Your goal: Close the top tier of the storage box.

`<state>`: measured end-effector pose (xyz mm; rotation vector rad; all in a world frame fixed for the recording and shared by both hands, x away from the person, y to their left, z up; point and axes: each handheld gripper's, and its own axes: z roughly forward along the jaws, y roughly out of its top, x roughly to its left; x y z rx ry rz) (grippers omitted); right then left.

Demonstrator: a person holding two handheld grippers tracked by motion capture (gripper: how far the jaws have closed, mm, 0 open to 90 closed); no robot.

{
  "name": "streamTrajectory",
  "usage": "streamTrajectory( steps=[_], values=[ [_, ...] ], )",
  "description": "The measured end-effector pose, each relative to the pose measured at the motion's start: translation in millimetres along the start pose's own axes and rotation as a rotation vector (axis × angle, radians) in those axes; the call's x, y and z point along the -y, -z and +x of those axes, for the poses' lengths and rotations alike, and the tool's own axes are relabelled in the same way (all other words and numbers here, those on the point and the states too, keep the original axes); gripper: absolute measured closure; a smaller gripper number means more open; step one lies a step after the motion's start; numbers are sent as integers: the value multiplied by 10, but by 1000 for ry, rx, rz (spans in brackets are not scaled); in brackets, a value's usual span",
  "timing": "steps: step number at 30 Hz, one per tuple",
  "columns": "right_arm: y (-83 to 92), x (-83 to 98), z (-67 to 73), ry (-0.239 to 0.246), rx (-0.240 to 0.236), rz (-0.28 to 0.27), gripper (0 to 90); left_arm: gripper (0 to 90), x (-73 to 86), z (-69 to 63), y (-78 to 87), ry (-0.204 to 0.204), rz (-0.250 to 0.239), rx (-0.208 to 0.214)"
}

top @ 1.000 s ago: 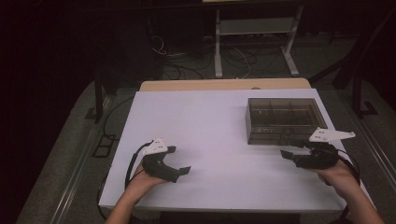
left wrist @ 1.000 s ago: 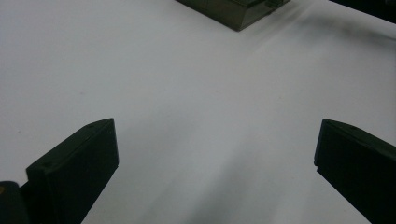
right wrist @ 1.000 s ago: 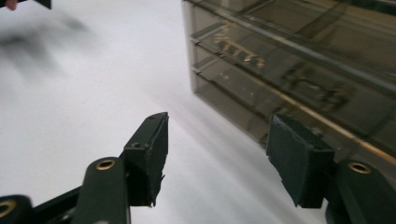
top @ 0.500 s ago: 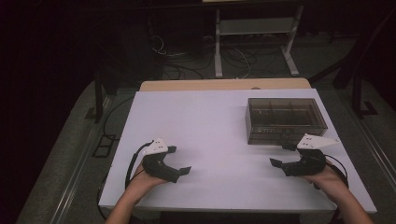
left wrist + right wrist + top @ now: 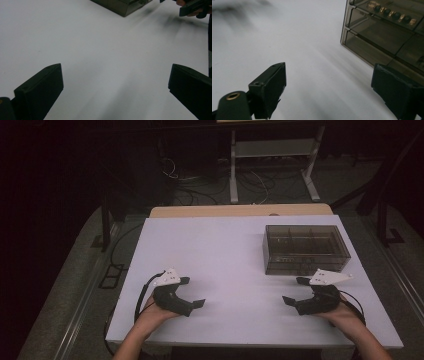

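- We see a person seated at a white table (image 5: 220,250), one hand-held gripper in each hand, and we judge the work to be at its very start: nothing is picked up yet.
- The thing in hand looks to be a smoky, see-through plastic box (image 5: 306,248) with inner dividers; it sits shut and untouched at about two o'clock on the tabletop.
- Everything remains to do, as far as we can judge: reaching the box, gripping it and whatever comes after.
- Our right gripper (image 5: 296,291) rests just in front of the box, which lies at its twelve o'clock, near but apart. Its jaws have just been opening and now stand spread with nothing between them.
- In the right gripper view the box (image 5: 387,32) fills the two o'clock corner, small dark pieces visible in one compartment.
- Our left gripper (image 5: 192,292) lies at about seven o'clock on the table, well apart from the box, jaws spread and empty.
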<state>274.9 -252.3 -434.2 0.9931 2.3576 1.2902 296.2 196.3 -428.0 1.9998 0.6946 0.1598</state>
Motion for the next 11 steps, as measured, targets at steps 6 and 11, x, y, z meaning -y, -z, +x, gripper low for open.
streamTrajectory(
  steps=[6, 11],
  values=[
    [-9, 24, 4, 4, -7, 11, 122, 0, 2, 1, 0, 1, 1, 0],
    [0, 23, 3, 4, -7, 7, 122, 0, 3, 1, -5, 0, 3, 0]
  ],
)
